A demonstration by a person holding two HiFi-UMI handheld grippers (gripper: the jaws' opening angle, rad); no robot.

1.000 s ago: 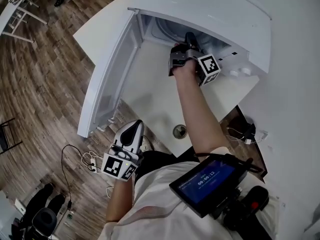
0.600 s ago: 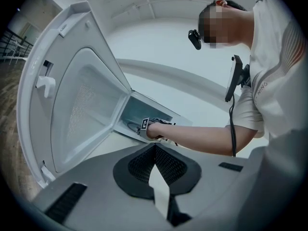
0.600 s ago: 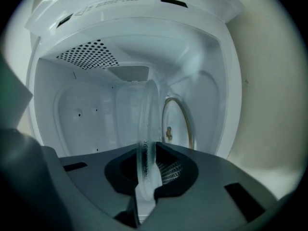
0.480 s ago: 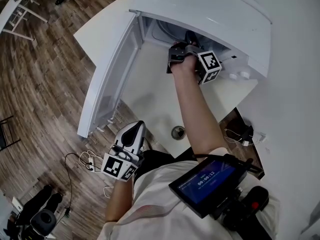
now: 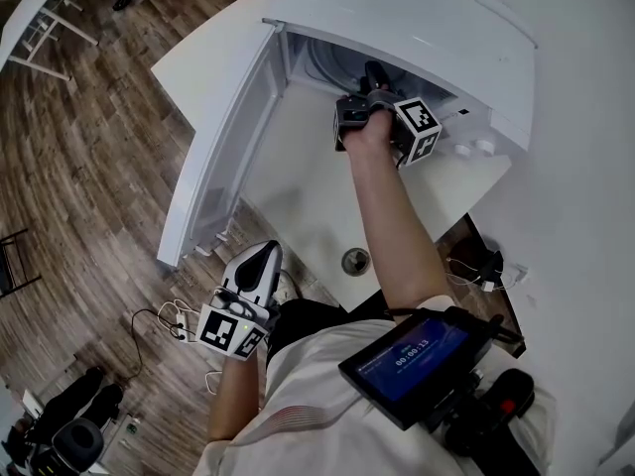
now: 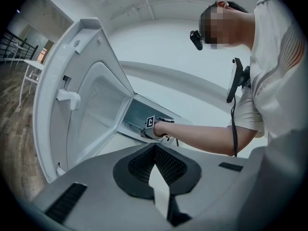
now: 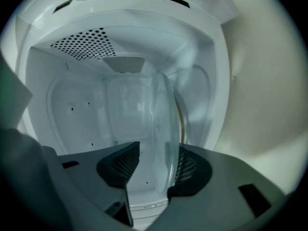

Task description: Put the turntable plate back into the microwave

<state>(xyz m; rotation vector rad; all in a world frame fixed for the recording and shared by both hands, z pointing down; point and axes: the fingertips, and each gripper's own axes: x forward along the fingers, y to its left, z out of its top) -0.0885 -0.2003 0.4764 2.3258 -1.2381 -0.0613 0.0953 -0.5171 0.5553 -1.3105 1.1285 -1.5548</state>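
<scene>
In the head view, the top of the microwave (image 5: 427,28) hides most of its cavity at upper centre, beside the open door (image 5: 223,137), and the right gripper (image 5: 369,79) reaches into it with its tips hard to make out. In the right gripper view, the clear turntable plate (image 7: 161,129) stands on edge inside the cavity between the right gripper's (image 7: 154,172) jaws. These have just been opening and now stand wide, with a gap at the left pad. The left gripper (image 6: 155,148), at the lower left of the head view, has its jaws closed and holds nothing.
</scene>
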